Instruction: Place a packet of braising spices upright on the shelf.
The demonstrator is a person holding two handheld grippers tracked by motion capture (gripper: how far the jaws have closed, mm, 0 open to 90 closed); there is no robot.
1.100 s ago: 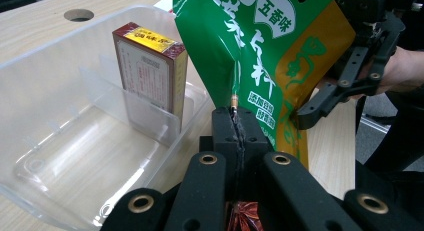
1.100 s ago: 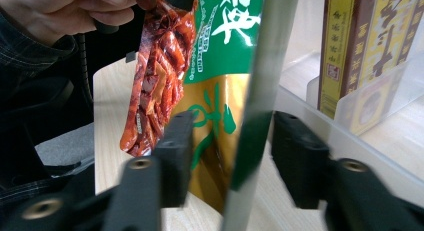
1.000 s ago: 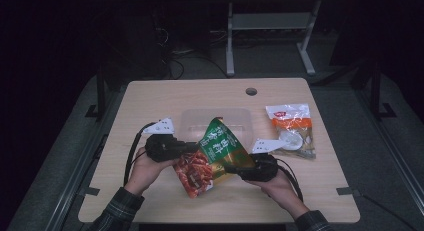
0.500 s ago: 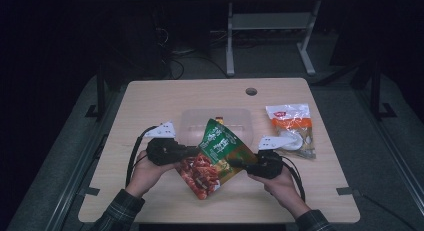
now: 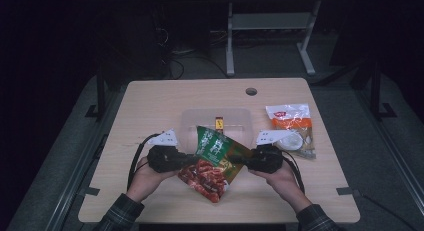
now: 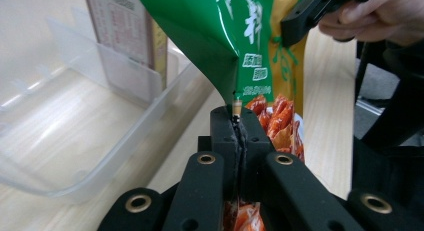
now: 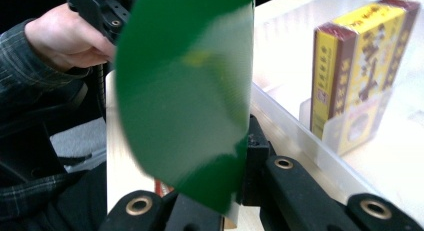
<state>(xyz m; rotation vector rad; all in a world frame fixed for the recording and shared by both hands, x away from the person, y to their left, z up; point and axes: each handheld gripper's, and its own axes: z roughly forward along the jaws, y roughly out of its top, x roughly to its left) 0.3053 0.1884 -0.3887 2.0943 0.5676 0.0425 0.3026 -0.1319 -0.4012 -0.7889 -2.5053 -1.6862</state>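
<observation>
Snack bag (image 5: 214, 161) pinched btwn left gripper (image 5: 186, 160) & right gripper (image 5: 246, 158).

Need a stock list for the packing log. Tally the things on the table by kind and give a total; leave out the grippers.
Green snack bag, held up between both grippers: 1
Clear bin: 1
Yellow box standing in the bin: 1
Orange-and-white packet: 1
Total: 4
</observation>
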